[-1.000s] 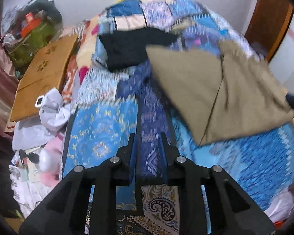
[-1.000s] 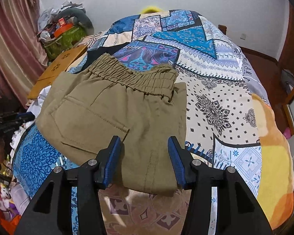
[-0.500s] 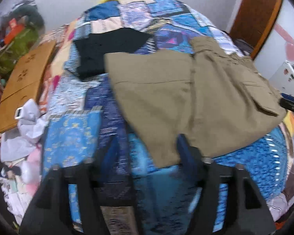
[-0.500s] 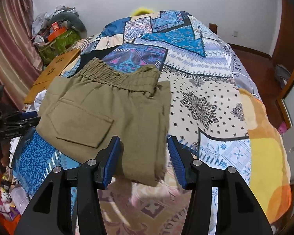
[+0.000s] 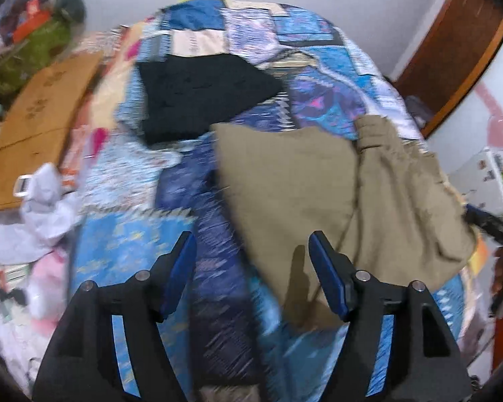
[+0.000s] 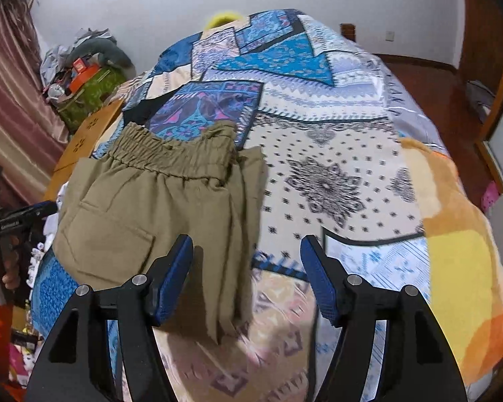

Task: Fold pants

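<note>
Pants (image 6: 157,207): olive, folded into a compact block, lying flat on the bed; elastic waistband at the far end, patch pocket facing up on the left side, folded legs stacked along the right edge.
Pants position: near-left part of the bed in the right wrist view; in the left wrist view they (image 5: 318,201) lie right of centre, reaching the right edge of the bed.
Bed (image 6: 352,134): covered by a patchwork quilt in blue, white and orange-yellow patterns.
Left tongs (image 5: 251,268): jaws opening, released, nothing gripped; blue pads apart above the near-left corner of the pants, only quilt and cloth edge seen in the gap. View is motion-blurred.
Right tongs (image 6: 246,271): jaws opening, released, nothing gripped; the near-right edge of the pants shows between the pads, no pad pressing on it.
Black garment (image 5: 201,97): lying flat on the quilt, just beyond the far-left corner of the pants.
Wooden board (image 5: 40,127): left of the bed, beside piled clutter.
White cloth (image 5: 47,201): crumpled, at the bed's left edge, near the board.
</note>
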